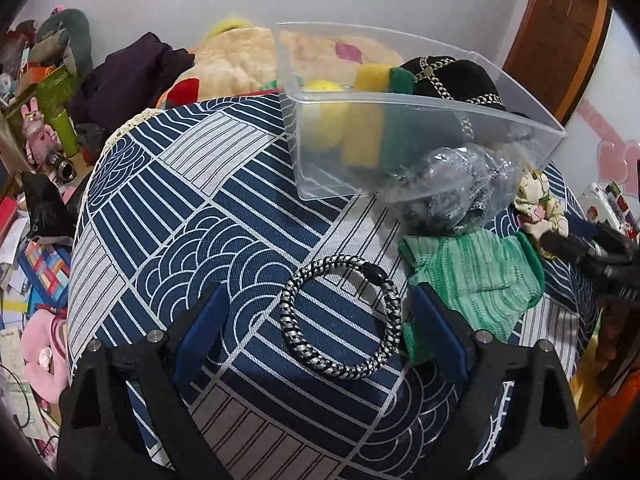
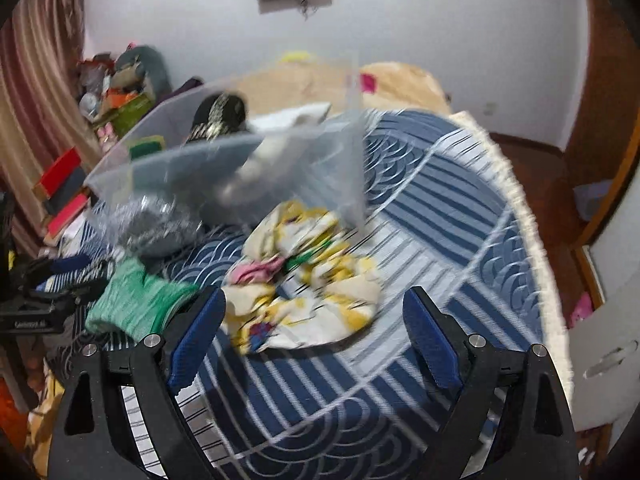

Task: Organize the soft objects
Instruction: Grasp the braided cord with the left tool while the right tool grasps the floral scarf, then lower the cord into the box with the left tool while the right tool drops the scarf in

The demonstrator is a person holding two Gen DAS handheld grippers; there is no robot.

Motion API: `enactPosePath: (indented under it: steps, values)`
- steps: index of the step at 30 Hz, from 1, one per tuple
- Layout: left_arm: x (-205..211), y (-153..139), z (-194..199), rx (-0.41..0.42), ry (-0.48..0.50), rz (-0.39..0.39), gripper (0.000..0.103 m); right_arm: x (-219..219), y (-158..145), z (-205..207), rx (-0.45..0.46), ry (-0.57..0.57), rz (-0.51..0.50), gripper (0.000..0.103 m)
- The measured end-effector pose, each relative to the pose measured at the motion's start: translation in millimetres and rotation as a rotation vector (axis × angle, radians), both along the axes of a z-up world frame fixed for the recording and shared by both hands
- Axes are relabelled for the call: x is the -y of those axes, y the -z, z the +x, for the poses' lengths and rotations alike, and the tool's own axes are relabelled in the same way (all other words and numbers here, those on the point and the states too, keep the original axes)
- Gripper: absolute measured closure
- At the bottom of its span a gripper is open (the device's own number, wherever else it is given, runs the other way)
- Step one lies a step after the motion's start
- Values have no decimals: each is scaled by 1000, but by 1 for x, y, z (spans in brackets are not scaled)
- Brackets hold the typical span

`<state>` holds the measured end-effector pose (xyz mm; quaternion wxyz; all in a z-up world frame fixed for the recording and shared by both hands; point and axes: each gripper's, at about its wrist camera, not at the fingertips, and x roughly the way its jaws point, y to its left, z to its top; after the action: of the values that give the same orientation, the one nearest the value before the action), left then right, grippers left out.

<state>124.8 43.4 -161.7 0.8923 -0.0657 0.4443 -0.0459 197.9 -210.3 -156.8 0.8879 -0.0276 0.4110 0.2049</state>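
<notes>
A clear plastic bin (image 1: 420,100) stands on the blue patterned cloth and holds a yellow-green sponge (image 1: 372,120), a yellow ball (image 1: 324,116) and a black cap (image 1: 452,76). My left gripper (image 1: 316,320) is open, its blue pads either side of a braided black-and-white ring (image 1: 340,320). A green knit cloth (image 1: 476,280) lies to its right, a silver bag (image 1: 448,192) beyond. My right gripper (image 2: 314,328) is open just short of a crumpled yellow-white cloth (image 2: 308,280). The bin (image 2: 240,168) is behind it, the green cloth (image 2: 136,300) to the left.
The round table edge with its white fringe (image 2: 532,240) curves at the right. Plush toys and boxes (image 1: 40,120) clutter the floor on the left. A beige plush (image 1: 240,56) lies behind the bin. The right gripper's black body (image 1: 592,252) shows at the left wrist view's right edge.
</notes>
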Motion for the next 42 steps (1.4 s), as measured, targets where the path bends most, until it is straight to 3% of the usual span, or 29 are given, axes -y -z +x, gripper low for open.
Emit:
enactPosePath:
  steps: [3,5,8,11,13,14,18,31,42]
  values:
    - [1,0,-3,13,-9,9,16,-13,0,-8,22,-31,-40,12]
    - [3,-1,-4,17,-13,28,26,-19,1,-9,38,-38,-66,12]
    - [0,-1,-8,28,-16,21,37,-21,1,-9,61,-32,-85,21]
    - [-3,-2,-13,37,-21,21,52,-17,-1,-9,67,-24,-75,44]
    - [-4,-2,-15,42,-12,10,61,-16,-2,-8,67,-8,-71,68]
    - [-5,-3,-18,43,-5,-4,70,-14,-3,-7,61,-7,-51,71]
    - [-9,-7,-23,41,8,-28,86,-8,-3,-10,59,3,-16,83]
    - [-1,-59,-29,205,15,16,87,1,-44,-37,197,11,111,86]
    - [2,-94,6,292,13,39,87,-11,-79,-13,310,26,144,85]
